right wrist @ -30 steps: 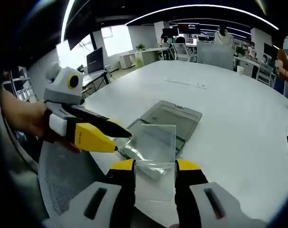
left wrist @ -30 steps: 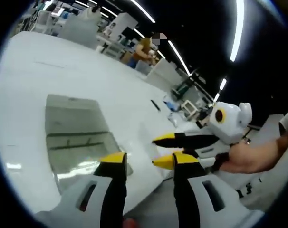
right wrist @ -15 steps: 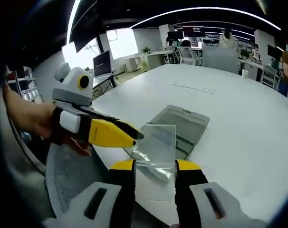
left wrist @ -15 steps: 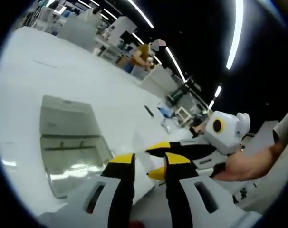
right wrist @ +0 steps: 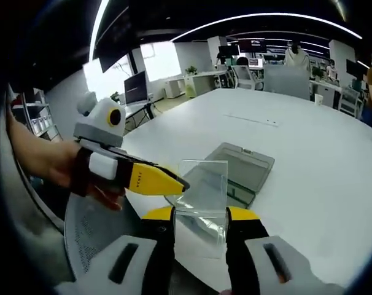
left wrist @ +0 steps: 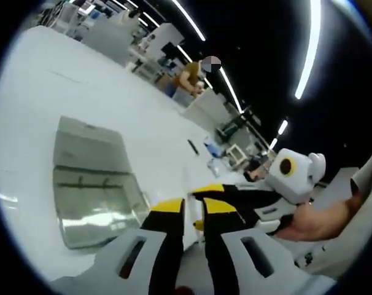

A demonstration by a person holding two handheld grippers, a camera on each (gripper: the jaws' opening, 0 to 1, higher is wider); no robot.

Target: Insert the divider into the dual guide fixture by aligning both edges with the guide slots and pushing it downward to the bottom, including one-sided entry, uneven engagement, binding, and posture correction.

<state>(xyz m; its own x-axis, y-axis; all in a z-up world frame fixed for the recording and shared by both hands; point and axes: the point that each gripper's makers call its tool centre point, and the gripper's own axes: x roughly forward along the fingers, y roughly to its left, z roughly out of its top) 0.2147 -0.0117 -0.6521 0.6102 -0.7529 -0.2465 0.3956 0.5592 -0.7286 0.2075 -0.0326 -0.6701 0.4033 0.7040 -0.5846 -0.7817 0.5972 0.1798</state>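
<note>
1. In the right gripper view, the right gripper point(right wrist: 200, 216) pinches the lower edge of the clear divider point(right wrist: 202, 187), jaws pressed against its 2 sides. The panel stands upright above the jaws, held in the air short of the fixture.
2. The dual guide fixture point(right wrist: 238, 169), a flat greyish tray, lies on the white table point(right wrist: 309, 160) beyond the divider and apart from it. Nothing has entered the slots yet.
3. The left gripper point(left wrist: 193, 208) has narrowed its jaws over the last second, from well spread to nearly together. They hold nothing.
4. In the right gripper view, the left gripper's yellow tip point(right wrist: 174, 183) has crept toward the divider and now sits just beside its left edge; contact cannot be told.
5. Judged from this, the left gripper is closing in to steady the panel, a posture correction before it is carried to the fixture point(left wrist: 91, 178).
</note>
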